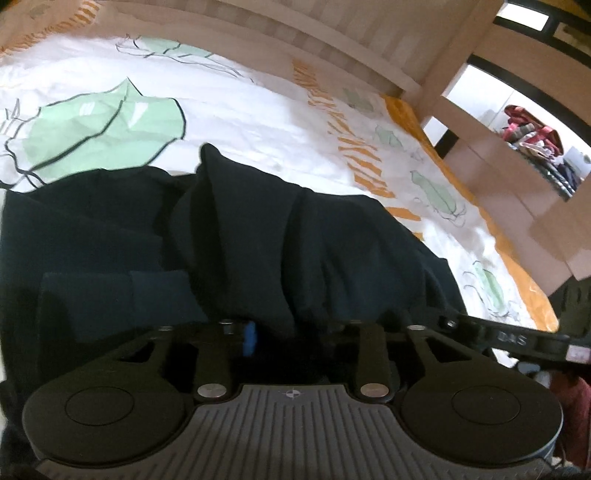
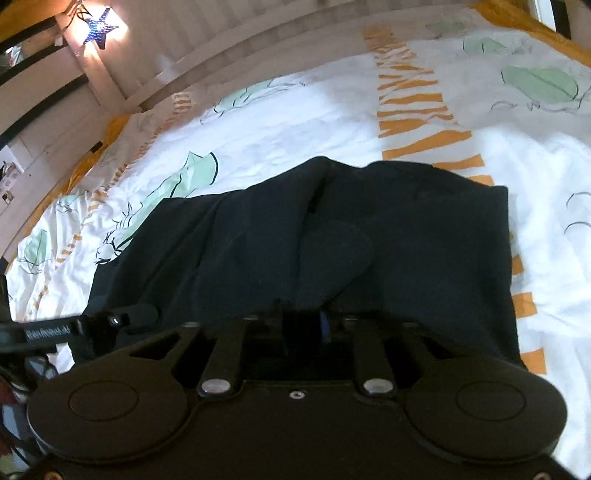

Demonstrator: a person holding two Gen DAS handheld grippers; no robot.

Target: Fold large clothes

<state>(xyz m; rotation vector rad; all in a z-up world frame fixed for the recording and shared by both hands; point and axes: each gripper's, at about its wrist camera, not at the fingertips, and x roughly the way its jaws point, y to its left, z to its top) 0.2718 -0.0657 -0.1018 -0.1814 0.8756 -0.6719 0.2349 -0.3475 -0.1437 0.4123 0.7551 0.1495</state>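
A large dark navy garment [image 1: 258, 236] lies bunched on the bed quilt [image 1: 240, 103]. In the left wrist view its folds run down to my left gripper [image 1: 291, 328]. One blue pad [image 1: 250, 338] shows, and the rest of the fingers are lost against the dark cloth. In the right wrist view the same garment [image 2: 406, 240] spreads ahead with a straight right edge, and a fold runs into my right gripper [image 2: 301, 321]. Cloth lies between both pairs of jaws, but whether the pads press on it is not visible.
The white quilt [image 2: 295, 122] has green leaves and orange stripes. A wooden bed frame [image 1: 369, 48] runs along the far side. A pile of clothes [image 1: 532, 133] sits beyond it, and a star lamp [image 2: 101, 27] glows. Part of the other gripper's black bar [image 1: 517, 339] sits close beside.
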